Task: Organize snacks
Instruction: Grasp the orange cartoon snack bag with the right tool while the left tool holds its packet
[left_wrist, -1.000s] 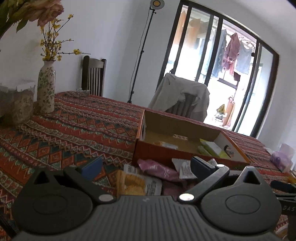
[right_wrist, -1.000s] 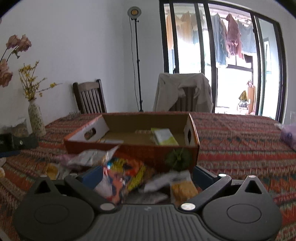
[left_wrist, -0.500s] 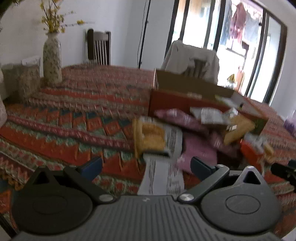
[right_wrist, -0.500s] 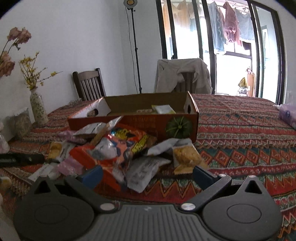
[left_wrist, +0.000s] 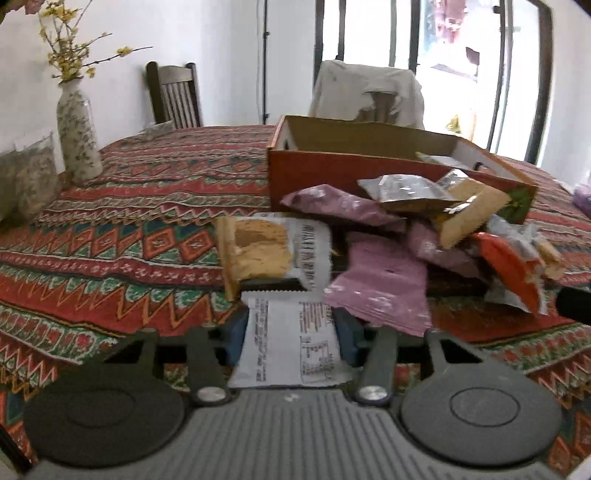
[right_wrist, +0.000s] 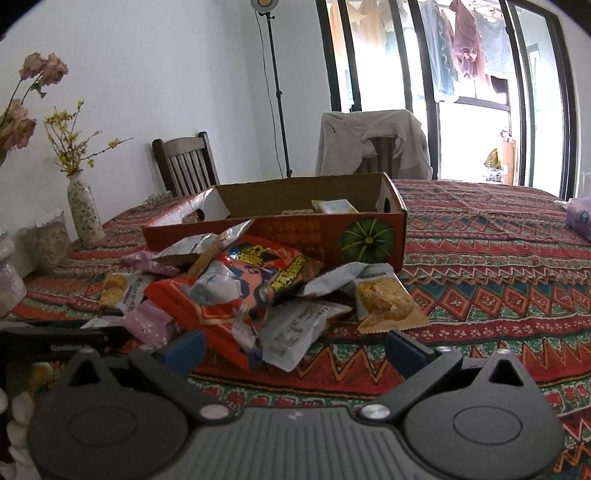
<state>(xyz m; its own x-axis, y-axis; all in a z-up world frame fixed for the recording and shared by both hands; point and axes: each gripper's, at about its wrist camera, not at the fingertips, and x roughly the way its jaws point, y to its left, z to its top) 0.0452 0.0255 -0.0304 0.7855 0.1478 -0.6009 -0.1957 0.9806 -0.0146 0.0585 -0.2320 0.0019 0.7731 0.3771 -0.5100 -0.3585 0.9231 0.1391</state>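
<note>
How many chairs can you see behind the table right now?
2. A dark slatted wooden chair stands by the white wall at the left; a second chair draped in a beige garment stands in front of the glass doors. Others may be hidden behind the cardboard box.

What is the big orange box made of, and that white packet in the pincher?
Box: looks like cardboard, with brown raw inner walls and a printed, slightly glossy orange outside. White packet: probably thin plastic film, with a crimped zigzag edge and a smooth printed surface.
</note>
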